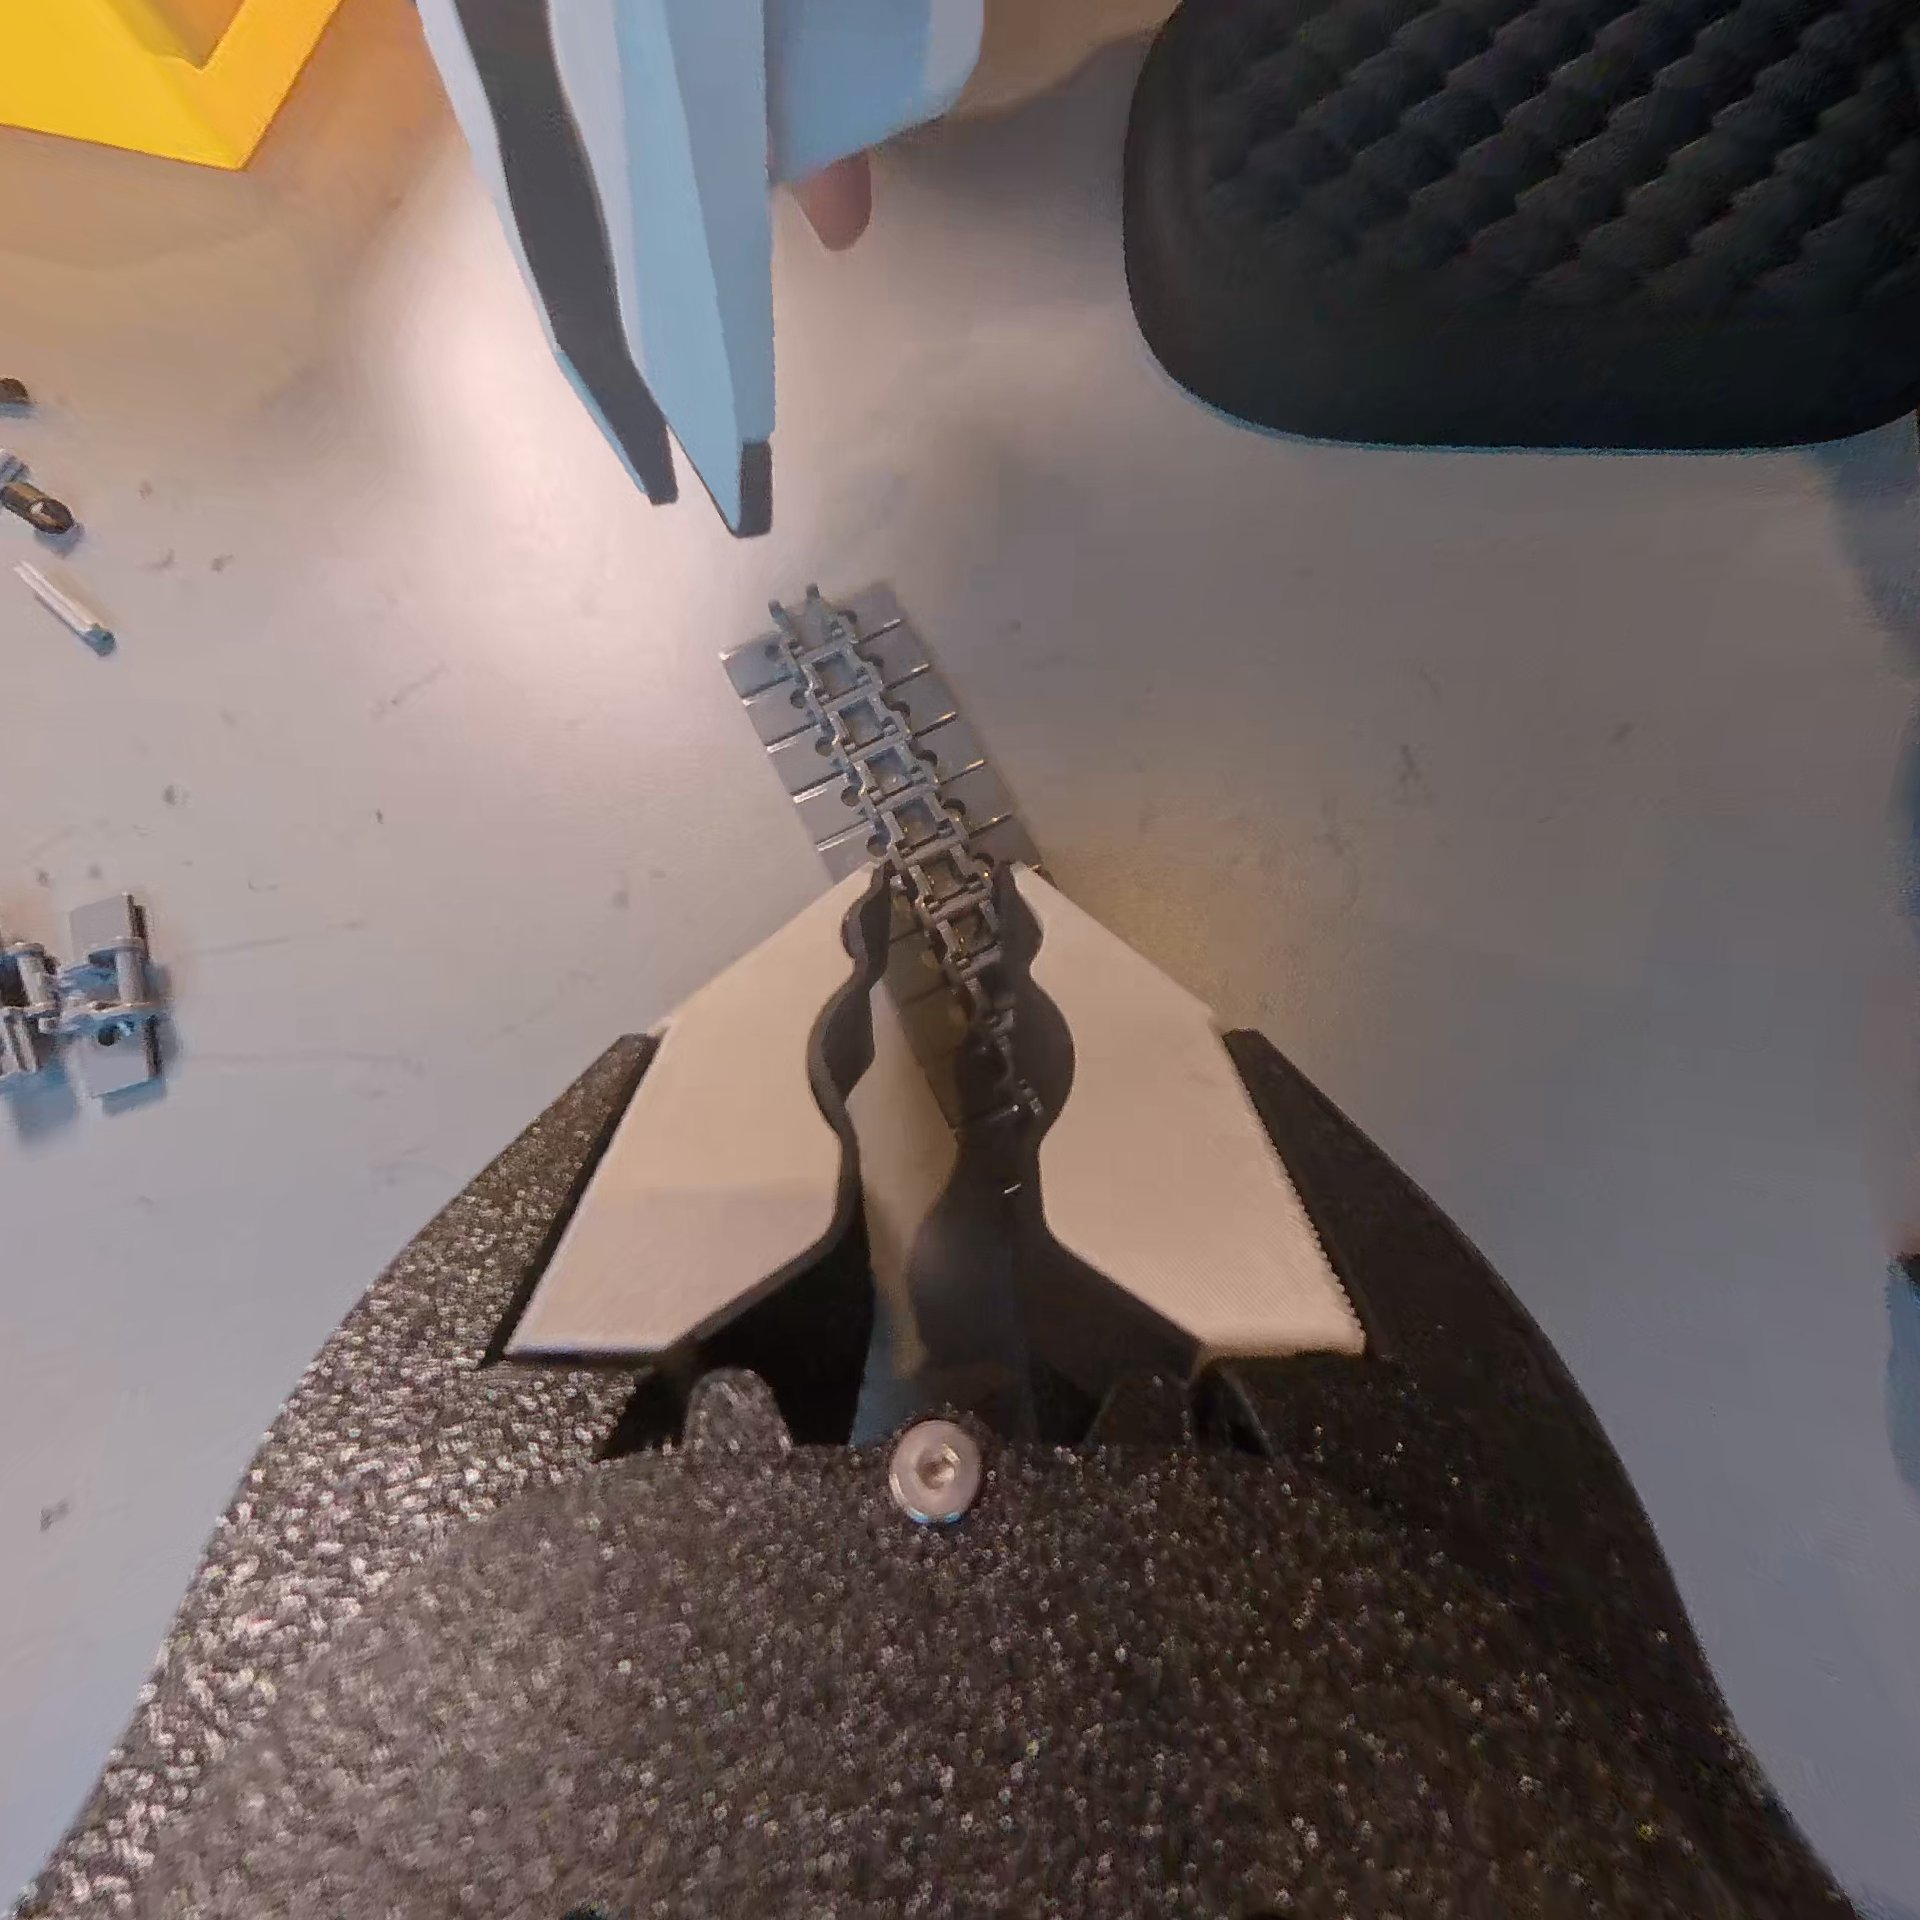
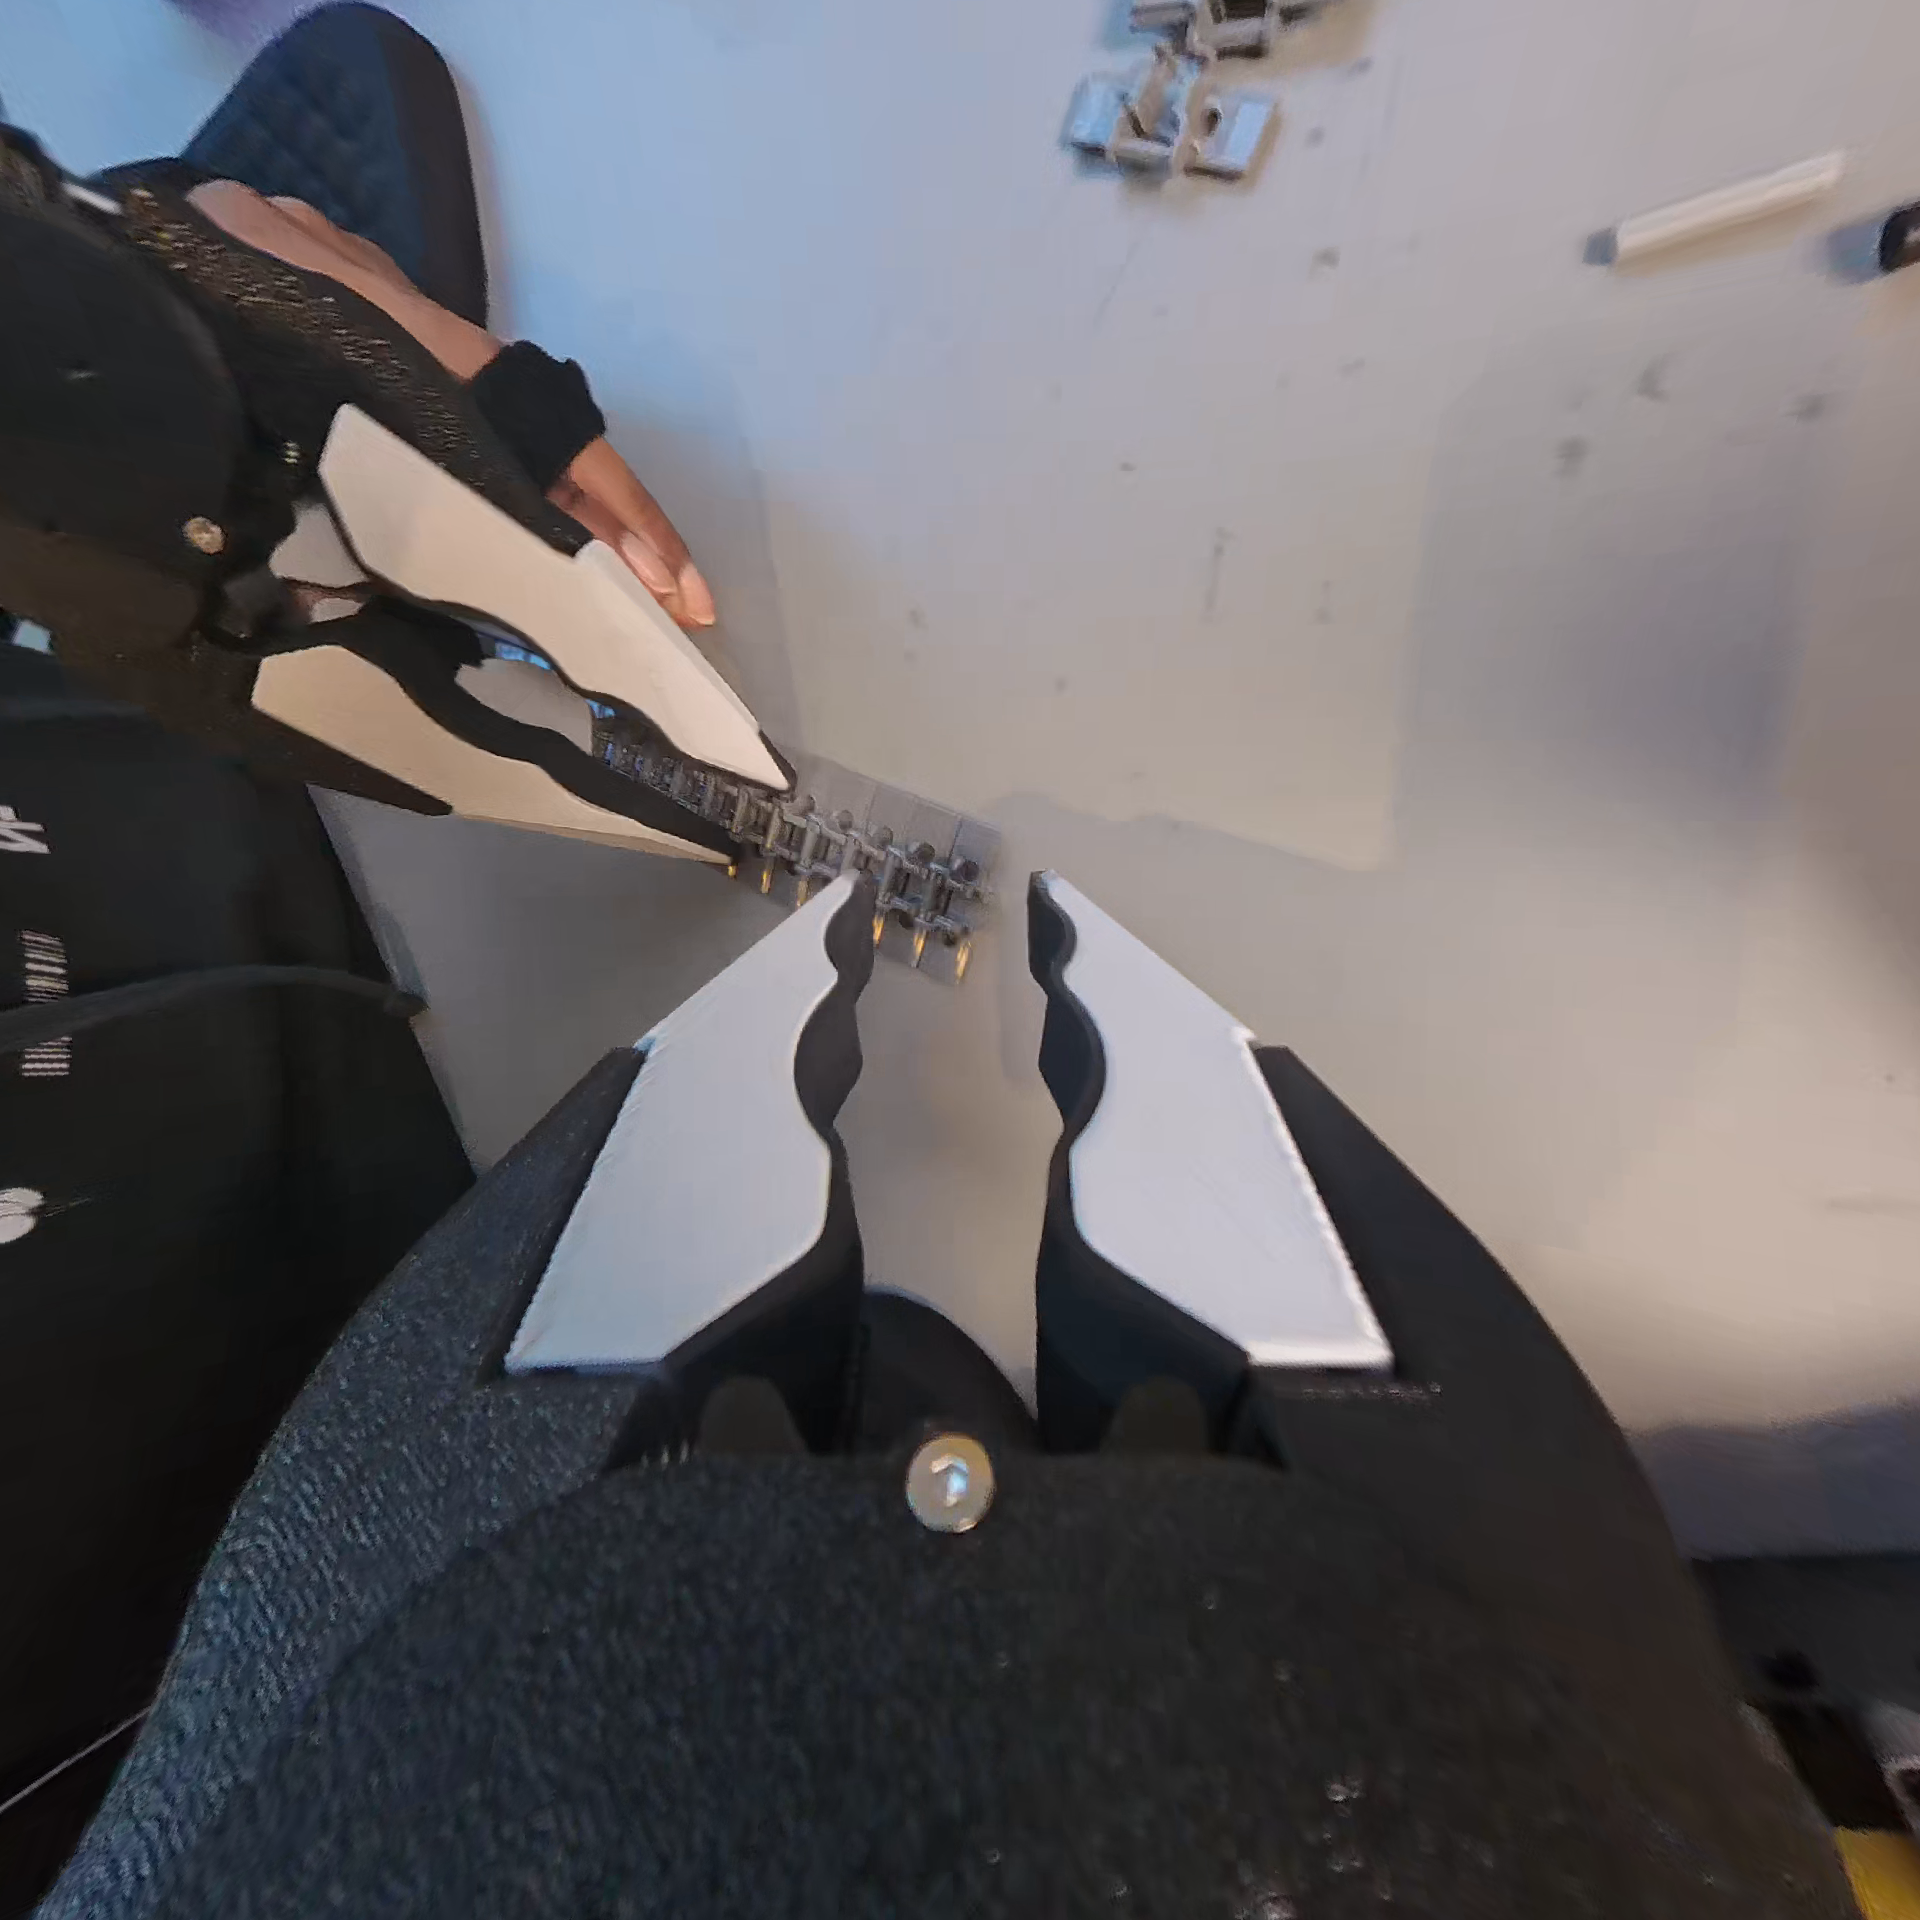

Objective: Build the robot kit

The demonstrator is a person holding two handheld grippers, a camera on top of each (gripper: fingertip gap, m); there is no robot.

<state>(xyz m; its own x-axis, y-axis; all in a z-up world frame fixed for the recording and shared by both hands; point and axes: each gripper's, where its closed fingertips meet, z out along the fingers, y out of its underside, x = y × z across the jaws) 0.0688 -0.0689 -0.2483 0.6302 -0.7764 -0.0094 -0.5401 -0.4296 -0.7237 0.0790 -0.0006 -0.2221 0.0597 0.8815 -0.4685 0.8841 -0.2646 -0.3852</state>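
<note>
Left gripper (image 1: 948, 883): jaws clamped on the near end of a grey link chain (image 1: 862, 738), whose raised middle spine runs back between the two wavy black pads. In the right wrist view the same gripper (image 2: 764, 821) comes in low from the left, tips pinched on the chain, with a bare fingertip (image 2: 665, 571) of the person's hand beside its upper finger.

Right gripper (image 2: 948, 883): jaws apart and holding nothing, with bare table showing between the pads. Its left tip is just at the chain's (image 2: 914, 862) free end, and its right tip stands a little beyond that end. The left wrist view shows it (image 1: 707, 504) pointing down from above, just short of the chain's far end and apart from it.

Chain: a short strip of flat grey plates joined side by side, with a darker ladder of square links along the centre. It lies flat on the pale, scuffed table (image 1: 1351, 831), angled up and to the left from the left gripper. Small brass-coloured pin ends show along one edge in the right wrist view.

Loose parts: a small cluster of spare grey links (image 1: 83, 997) lies well off to the side, seen again at the top of the right wrist view (image 2: 1174, 114). A thin pale stick (image 2: 1714, 208) lies near them.

Surroundings: a yellow box (image 1: 156, 83) sits at the far corner, and a black quilted chair seat (image 1: 1507, 208) shows past the table edge.
</note>
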